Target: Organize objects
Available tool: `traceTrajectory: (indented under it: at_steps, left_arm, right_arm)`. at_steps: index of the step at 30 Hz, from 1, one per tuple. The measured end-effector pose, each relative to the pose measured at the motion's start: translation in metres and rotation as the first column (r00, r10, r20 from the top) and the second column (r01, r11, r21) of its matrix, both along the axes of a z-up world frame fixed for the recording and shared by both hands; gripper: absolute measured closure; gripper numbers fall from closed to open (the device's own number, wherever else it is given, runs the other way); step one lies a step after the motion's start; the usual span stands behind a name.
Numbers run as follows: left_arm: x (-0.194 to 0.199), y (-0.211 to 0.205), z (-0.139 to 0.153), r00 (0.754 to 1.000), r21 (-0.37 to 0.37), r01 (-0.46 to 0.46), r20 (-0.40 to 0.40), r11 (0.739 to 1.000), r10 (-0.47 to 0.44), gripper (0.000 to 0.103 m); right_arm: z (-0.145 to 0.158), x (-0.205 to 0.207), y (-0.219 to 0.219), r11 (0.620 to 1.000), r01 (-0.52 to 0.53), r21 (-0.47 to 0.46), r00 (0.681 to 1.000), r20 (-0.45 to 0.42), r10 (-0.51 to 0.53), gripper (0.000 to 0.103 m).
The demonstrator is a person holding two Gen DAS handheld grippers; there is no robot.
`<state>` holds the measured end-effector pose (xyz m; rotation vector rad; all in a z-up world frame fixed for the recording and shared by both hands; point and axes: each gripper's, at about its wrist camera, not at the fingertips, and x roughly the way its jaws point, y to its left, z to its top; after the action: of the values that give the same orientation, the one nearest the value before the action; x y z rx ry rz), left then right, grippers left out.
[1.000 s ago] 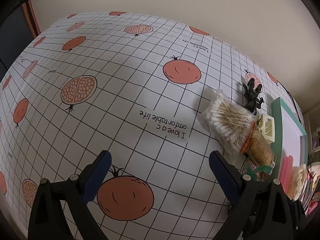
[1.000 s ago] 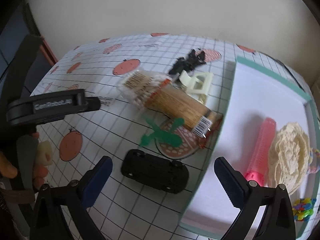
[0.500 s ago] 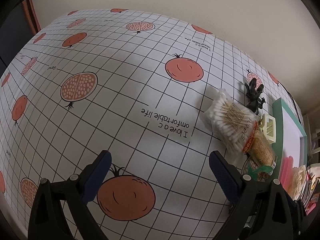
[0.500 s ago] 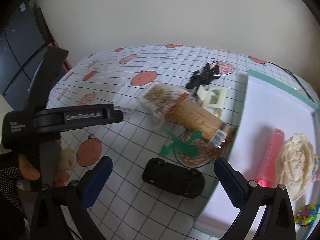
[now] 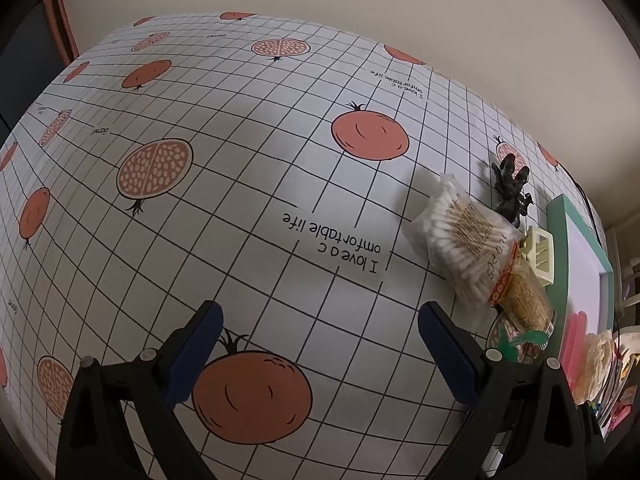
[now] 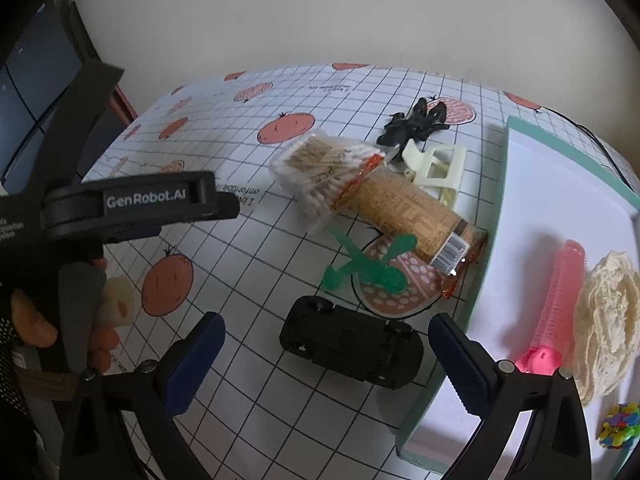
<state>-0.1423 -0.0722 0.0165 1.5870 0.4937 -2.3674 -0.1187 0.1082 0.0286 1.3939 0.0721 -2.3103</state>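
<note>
While both tools hang above the cloth with nothing in them, the scene reads as follows.

Right gripper: spread wide and empty, hovering just over the black toy car, which lies between its two blue pads.

Left gripper: equally wide apart and empty, held over a bare stretch of the pomegranate tablecloth, well apart from the clutter.

Tray: teal-rimmed, at the right; a pink roller, a cream lace piece and a small multicoloured toy already lie in it.

Loose things: the car sits just beside the tray's rim; behind it lie green plastic pieces, a biscuit packet, a bag of cotton swabs, a cream hair clip and a black clip.

Likely step: the car looks like the next pick, by the right tool.

Risk, slipping: the car probably rolls, so a close along its length could push it away.

Risk, crowding: the far pad is near the tray rim and could catch it while descending.

Risk, neighbours: the green pieces are near and might be nudged.
</note>
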Motion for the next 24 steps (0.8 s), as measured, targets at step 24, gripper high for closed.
traceTrajectory:
  at_steps: [24]
  left_arm:
    - [-0.012,0.045,-0.003,0.977,0.059,0.212,-0.040,0.975,-0.210,0.005]
  right_arm:
    - [-0.002,-0.006,0.019,0.995,0.087,0.044,0.996,0.011,-0.087,0.000]
